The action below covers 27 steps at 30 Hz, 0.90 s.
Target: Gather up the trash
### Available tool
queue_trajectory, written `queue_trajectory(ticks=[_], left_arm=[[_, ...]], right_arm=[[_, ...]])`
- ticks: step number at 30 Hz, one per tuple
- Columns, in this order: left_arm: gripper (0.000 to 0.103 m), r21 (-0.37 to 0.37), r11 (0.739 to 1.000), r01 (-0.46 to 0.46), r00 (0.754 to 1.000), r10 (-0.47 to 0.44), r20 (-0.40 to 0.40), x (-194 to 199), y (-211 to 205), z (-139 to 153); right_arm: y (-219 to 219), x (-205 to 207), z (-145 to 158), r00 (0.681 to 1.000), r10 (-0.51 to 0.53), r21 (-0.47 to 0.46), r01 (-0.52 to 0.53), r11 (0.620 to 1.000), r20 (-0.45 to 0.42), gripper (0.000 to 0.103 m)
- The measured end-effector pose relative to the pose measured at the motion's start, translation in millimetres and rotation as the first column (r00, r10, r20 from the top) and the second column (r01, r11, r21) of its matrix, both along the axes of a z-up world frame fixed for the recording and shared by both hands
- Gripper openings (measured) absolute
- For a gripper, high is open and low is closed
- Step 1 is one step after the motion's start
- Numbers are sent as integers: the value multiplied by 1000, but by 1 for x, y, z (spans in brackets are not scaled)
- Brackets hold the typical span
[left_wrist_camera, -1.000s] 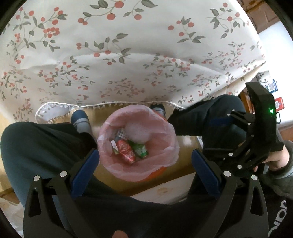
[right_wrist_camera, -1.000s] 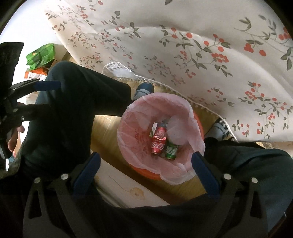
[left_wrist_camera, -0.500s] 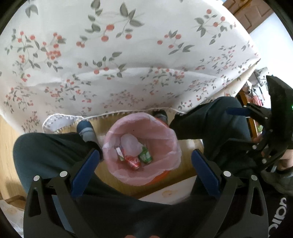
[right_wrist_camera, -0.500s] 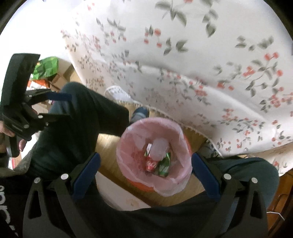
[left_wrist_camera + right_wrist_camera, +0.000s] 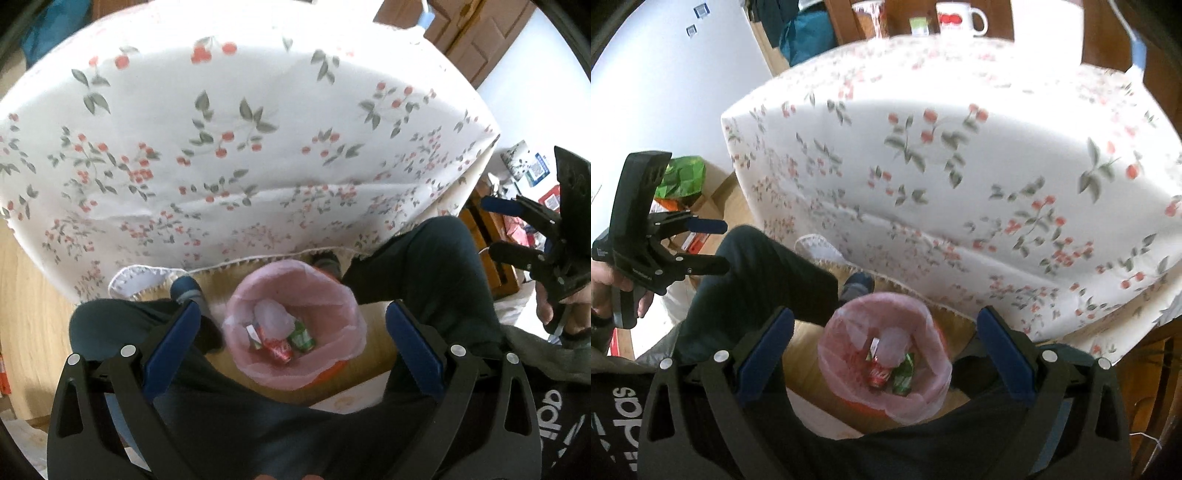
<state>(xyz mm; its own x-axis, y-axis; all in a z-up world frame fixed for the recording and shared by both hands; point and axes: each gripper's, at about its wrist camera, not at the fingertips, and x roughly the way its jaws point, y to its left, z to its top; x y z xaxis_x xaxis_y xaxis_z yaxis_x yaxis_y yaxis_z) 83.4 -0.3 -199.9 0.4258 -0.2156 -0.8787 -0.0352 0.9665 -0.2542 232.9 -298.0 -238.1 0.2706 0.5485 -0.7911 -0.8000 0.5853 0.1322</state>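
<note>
Lying inside the pink-lined trash bin (image 5: 295, 325), a red can (image 5: 279, 348), green can (image 5: 302, 338) and crumpled tissue (image 5: 271, 320) sit below both tools, between the knees. Left tool (image 5: 293, 334) and right tool (image 5: 884, 341) hang empty, fingers apart, equally near; beyond the bin rises the cherry-print cloth on the bench (image 5: 960, 166).

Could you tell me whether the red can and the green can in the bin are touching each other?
Cannot tell: in both wrist views the red can and green can lie side by side, too small to settle contact.
</note>
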Motion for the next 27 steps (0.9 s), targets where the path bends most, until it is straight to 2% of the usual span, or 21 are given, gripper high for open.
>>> queue_trajectory(ticks=[10,15,20,27], left_arm=[[97,27,1000,-3,996,0,89,-12,5,43],[97,47,999,-14,993,9,118,-16,10,55],[97,67,998,-17,990,8,142,-19,11,64],[97,93,995,-27,977,6,214,-27,7,86]], right_arm=[[-18,-8,42,995,-48,61,42,997,89,98],[-26,-14,64,989,-65,91,53,994,135,98],[-30,-20,76,983,-65,109,47,993,174,98],[-37,-29,92,969,-68,152,32,988,239,98]])
